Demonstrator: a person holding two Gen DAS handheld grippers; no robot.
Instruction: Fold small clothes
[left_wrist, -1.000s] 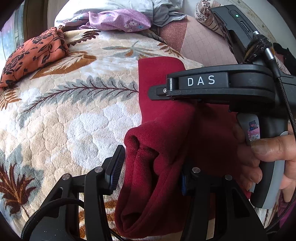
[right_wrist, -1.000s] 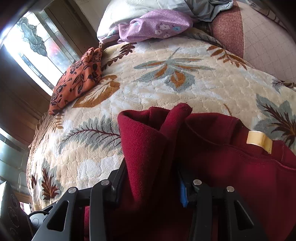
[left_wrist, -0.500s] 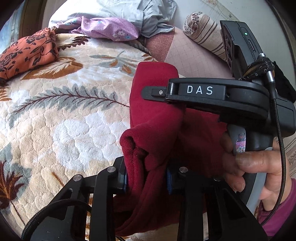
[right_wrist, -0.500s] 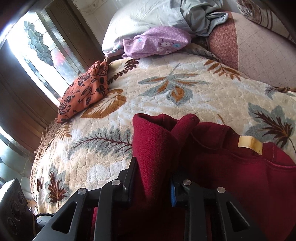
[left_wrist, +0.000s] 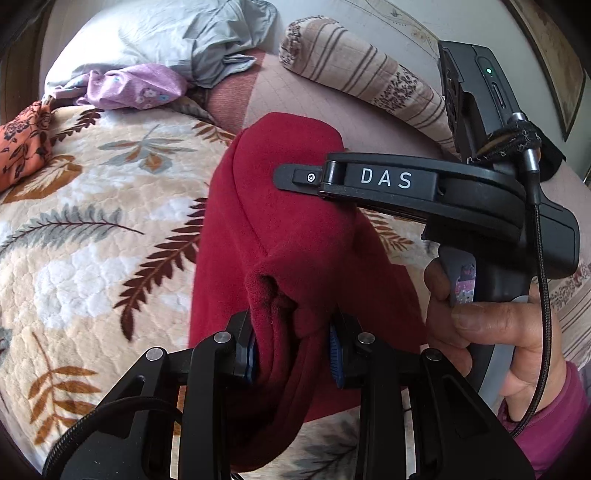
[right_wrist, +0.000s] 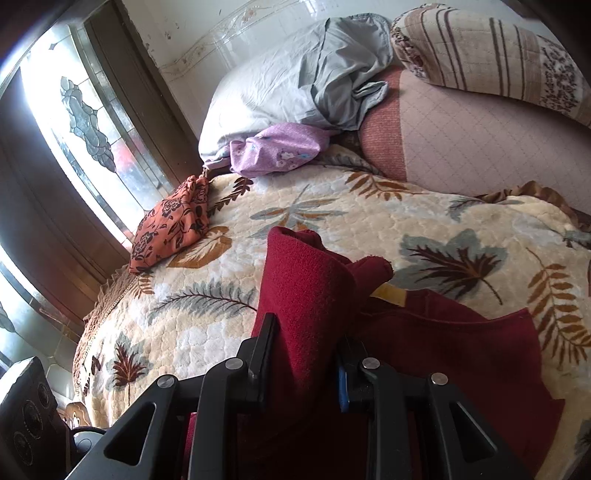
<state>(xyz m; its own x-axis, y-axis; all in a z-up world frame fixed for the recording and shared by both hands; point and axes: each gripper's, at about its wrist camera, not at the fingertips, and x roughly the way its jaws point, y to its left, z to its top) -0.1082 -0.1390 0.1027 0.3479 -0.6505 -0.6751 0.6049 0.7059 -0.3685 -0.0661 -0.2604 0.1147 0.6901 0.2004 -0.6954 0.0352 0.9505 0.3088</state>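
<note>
Both grippers, left (left_wrist: 293, 345) and right (right_wrist: 304, 363), clench 1 red garment (left_wrist: 295, 236) above the bed (left_wrist: 92, 240); bunched fabric, apparently uneven, could slip out.

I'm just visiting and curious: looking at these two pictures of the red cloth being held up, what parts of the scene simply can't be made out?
- Left wrist view: the red garment hides the bedspread behind it, and the left gripper covers its lower folds.
- Left wrist view: the right gripper shows side-on; its far finger is hidden.
- Right wrist view: the garment's bottom is cut off by the frame; its yellow tag is too small to read.
</note>
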